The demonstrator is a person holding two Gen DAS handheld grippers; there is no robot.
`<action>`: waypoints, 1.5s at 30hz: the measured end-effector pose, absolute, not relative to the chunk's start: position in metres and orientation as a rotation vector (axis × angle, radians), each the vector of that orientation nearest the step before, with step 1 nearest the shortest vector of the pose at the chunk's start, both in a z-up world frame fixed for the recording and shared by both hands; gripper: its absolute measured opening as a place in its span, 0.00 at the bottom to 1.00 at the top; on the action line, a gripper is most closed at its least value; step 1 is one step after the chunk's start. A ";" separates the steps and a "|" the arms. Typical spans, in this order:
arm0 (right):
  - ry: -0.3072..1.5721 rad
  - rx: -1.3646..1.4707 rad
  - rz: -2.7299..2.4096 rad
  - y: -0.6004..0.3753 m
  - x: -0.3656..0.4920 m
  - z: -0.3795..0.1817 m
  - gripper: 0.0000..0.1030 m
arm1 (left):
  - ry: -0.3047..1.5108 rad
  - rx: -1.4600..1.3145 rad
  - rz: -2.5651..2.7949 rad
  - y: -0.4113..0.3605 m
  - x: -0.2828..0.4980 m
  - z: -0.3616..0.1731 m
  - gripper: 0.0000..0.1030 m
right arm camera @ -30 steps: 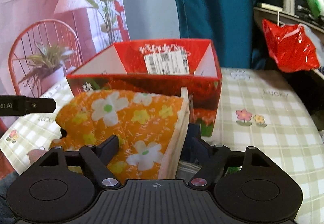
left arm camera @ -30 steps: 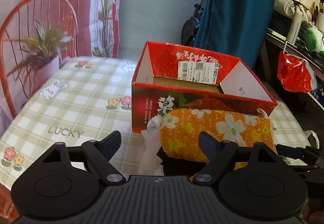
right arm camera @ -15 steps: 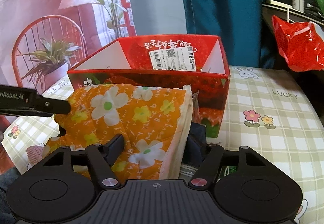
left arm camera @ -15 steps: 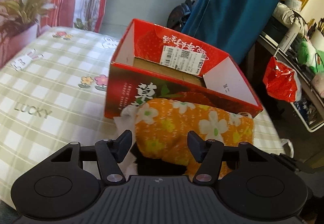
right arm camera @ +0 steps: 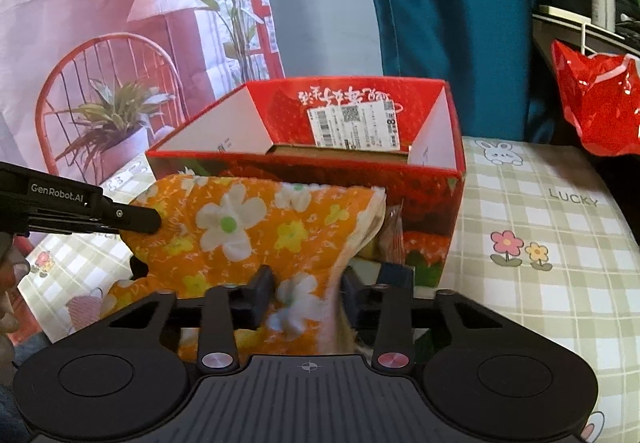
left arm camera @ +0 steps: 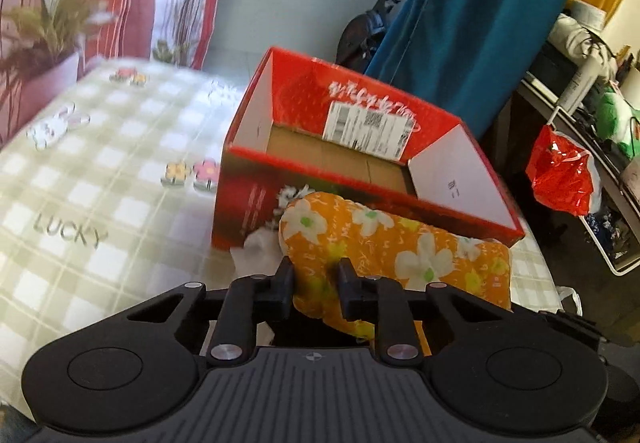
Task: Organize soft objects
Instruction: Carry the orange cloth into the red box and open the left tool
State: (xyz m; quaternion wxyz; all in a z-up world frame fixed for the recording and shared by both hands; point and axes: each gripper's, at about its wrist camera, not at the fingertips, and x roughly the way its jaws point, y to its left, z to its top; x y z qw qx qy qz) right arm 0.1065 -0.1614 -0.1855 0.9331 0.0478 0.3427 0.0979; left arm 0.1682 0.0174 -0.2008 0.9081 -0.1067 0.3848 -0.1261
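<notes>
An orange flowered cloth bundle (left arm camera: 404, 247) lies on the checked bed in front of an open red cardboard box (left arm camera: 360, 159). My left gripper (left arm camera: 314, 283) is closing, and its jaws pinch the bundle's left end. In the right wrist view the same orange bundle (right arm camera: 256, 227) sits before the red box (right arm camera: 360, 131), and my right gripper (right arm camera: 306, 293) is closing with its jaws pressing the bundle's right edge. The left gripper's finger (right arm camera: 132, 219) shows there against the bundle's far end. Dark and white fabric (left arm camera: 256, 247) lies underneath.
The box is empty apart from its brown floor (left arm camera: 340, 155) and stands on a green checked bedcover (left arm camera: 100, 179). A red plastic bag (left arm camera: 560, 175) hangs from a cluttered shelf at the right. A teal curtain (right arm camera: 448, 11) hangs behind.
Both grippers' jaws have closed from wide apart onto the orange bundle. The left gripper came forward and tilted, so the box and bundle sit more central in its view.
</notes>
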 end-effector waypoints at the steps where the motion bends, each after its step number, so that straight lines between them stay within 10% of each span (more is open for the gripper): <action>1: 0.697 0.104 0.208 -0.163 0.107 -0.182 0.27 | 0.783 -0.211 -0.265 0.016 0.168 -0.198 0.23; 27: 0.532 0.033 0.291 -0.173 0.164 -0.106 0.13 | 0.554 -0.127 -0.324 -0.009 0.225 -0.136 0.20; 45: 0.694 0.042 0.184 -0.184 0.280 -0.161 0.13 | 0.688 -0.070 -0.277 -0.029 0.320 -0.184 0.20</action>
